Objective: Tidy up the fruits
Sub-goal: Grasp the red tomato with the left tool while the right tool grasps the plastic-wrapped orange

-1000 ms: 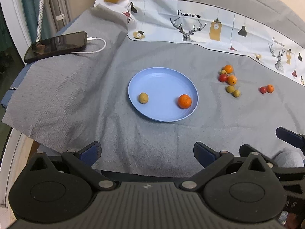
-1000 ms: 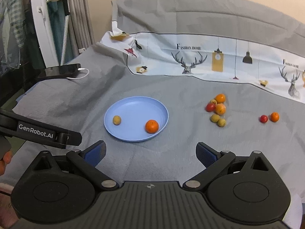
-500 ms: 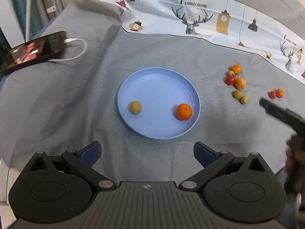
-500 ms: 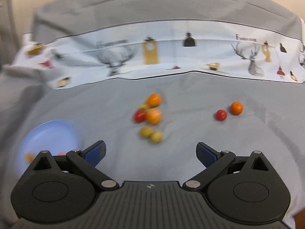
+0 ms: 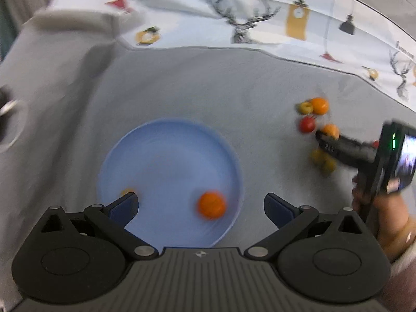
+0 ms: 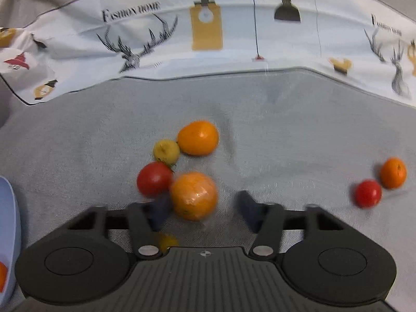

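Lying just ahead of the right gripper (image 6: 201, 208), between its parted fingers and nearer the left one, is a large orange fruit (image 6: 193, 195); the jaws are spread and nothing is clasped. A red tomato (image 6: 154, 179) is seen touching this orange on the left, with a small yellow fruit (image 6: 166, 151) and a second orange (image 6: 198, 137) behind it, so little room is left on that side; open grey cloth (image 6: 286, 143) is found to the right. A further tomato (image 6: 368, 193) and small orange (image 6: 393, 173) are listed well apart at far right. No long axis is offered by the round fruit. The blue plate (image 5: 169, 150) is held under the left gripper (image 5: 200, 206), likewise parted and empty, with an orange (image 5: 211, 205) already on it. The right gripper is judged nearer the cluster, the plate lying to its left.
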Demonstrator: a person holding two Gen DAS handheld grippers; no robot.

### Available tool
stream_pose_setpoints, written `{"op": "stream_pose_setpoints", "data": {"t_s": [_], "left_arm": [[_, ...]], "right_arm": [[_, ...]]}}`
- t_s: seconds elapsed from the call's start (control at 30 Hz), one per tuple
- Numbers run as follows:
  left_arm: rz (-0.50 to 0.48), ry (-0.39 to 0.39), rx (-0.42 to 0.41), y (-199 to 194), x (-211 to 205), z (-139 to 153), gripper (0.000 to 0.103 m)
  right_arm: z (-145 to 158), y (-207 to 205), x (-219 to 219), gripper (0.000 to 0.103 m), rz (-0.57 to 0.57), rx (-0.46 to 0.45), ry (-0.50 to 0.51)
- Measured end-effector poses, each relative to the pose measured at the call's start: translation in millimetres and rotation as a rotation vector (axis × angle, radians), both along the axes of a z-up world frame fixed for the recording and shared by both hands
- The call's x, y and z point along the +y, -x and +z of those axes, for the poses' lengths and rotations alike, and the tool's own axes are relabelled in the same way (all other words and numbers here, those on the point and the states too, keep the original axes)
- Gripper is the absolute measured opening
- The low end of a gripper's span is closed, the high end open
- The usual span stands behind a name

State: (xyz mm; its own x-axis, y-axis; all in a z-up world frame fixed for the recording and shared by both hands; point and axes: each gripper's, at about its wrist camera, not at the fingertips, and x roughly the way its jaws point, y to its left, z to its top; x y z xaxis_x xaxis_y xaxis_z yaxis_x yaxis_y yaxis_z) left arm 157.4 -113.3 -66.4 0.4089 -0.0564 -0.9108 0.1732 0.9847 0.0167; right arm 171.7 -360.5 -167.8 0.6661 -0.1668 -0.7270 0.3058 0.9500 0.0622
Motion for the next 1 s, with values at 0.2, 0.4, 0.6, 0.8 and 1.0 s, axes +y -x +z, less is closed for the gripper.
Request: {"op": "stream_pose_setpoints", "data": {"t_s": [0.2, 0.4, 0.6, 0.8, 1.0], "left_arm": [[-0.13, 0.067, 0.016, -52, -79, -29, 0.103], [-0.208, 0.064, 0.102, -102, -150, -82, 0.103], [-0.203, 0.066, 0.126, -128, -180, -115, 0.08], [-0.222, 0.077, 0.132, -124, -177, -111, 0.031], [-0.167, 0.15, 0.134, -86, -141, -71, 0.031]], "right_arm": [[8, 45, -39, 0.039, -0.161, -0.03, -0.01], [-11, 80, -76, 0.04, -0.28, -0.029, 0.035], [-20, 83, -78, 0.042, -0.282, -0.093, 0.053], [-19, 78, -78, 0.04, -0.285, -0.099, 0.06], [-14, 85, -75, 0.038, -0.325, -0.111, 0.054]]}}
